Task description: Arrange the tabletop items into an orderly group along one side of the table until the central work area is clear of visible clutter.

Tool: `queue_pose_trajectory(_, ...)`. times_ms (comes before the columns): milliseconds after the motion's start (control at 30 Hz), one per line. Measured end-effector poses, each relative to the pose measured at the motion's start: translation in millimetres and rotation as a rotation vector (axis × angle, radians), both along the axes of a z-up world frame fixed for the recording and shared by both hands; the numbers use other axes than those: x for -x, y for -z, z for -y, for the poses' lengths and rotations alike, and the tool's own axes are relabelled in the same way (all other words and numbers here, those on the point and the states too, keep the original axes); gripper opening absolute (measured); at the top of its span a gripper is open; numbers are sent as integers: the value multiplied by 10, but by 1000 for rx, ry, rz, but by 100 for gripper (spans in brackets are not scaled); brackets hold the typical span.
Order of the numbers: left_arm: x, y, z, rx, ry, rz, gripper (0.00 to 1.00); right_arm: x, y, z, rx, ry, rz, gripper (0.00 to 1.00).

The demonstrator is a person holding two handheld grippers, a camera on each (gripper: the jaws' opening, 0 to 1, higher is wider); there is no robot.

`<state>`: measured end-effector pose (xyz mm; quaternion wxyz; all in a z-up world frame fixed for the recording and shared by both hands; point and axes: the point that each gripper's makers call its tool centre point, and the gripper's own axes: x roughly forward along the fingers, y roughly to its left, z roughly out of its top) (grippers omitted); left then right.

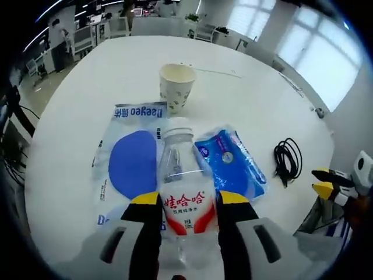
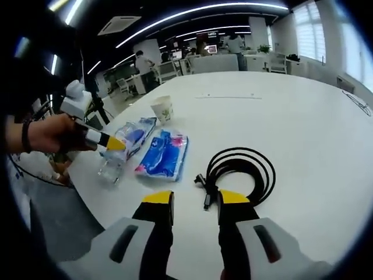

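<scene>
A clear water bottle [image 1: 182, 175] with a red and white label stands between the yellow-tipped jaws of my left gripper [image 1: 189, 199], which is shut on it. In the right gripper view the same bottle [image 2: 111, 166] is near the table's edge, with the left gripper [image 2: 113, 144] and a hand [image 2: 49, 133] holding it. My right gripper [image 2: 196, 201] is open with nothing in it, just short of a coiled black cable [image 2: 240, 168]. A paper cup [image 1: 176, 84], a white and blue packet [image 1: 131, 160] and a blue packet [image 1: 230, 160] lie past the bottle.
The round white table [image 2: 303, 116] stretches wide and bare beyond the cable. The cable [image 1: 287, 158] lies right of the blue packet, with the right gripper [image 1: 326, 182] past the table's edge. Office desks and chairs [image 2: 169, 67] stand beyond the table.
</scene>
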<state>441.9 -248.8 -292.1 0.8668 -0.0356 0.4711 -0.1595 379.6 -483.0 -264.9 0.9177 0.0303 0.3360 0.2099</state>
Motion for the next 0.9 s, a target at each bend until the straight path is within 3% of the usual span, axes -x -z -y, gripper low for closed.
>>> queue_pose_trajectory(233,114,-176,-44,-15,30,50,35,19,-2,-58,-2,-9,0,28)
queue_pose_trajectory(500,267,-257,-127,-16,41,71,35,15,-7,-115,-1,-15,3,26)
queue_pose_trajectory(900,540,-341,-162,-64,154,119,35,-21,-32,-152,4,-28,9,26)
